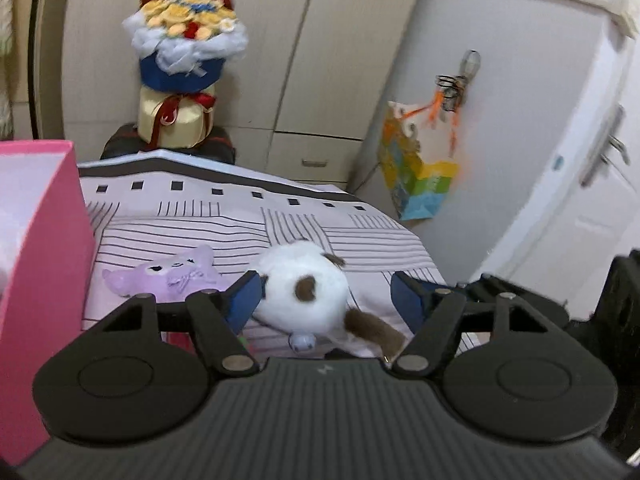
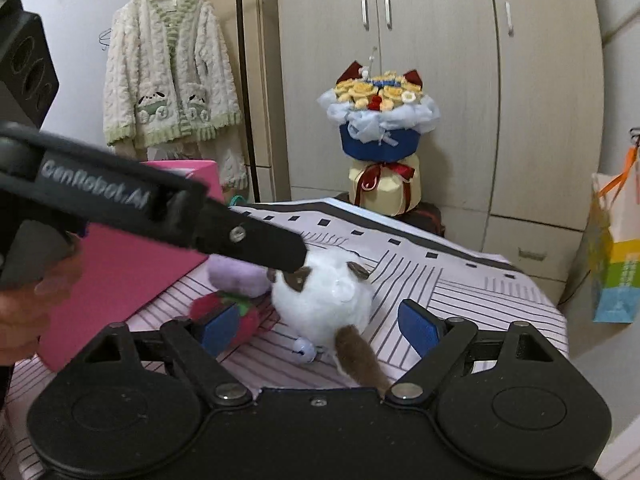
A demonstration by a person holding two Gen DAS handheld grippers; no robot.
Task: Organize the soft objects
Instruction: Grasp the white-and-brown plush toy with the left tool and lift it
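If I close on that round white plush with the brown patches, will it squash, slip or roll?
The white plush toy looks fluffy and stuffed, so it will probably squash between the pads and weigh little. Its ball-like shape could let it roll on the striped bedsheet if nudged. The brown tail and small bell will likely dangle when lifted.

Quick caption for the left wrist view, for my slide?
Left gripper open around a white-and-brown plush toy on the striped bedsheet, beside a purple plush and pink box.

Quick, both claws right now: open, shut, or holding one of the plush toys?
Left claw: open, straddling the white plush toy, no grip.
Right claw: open, holding nothing.
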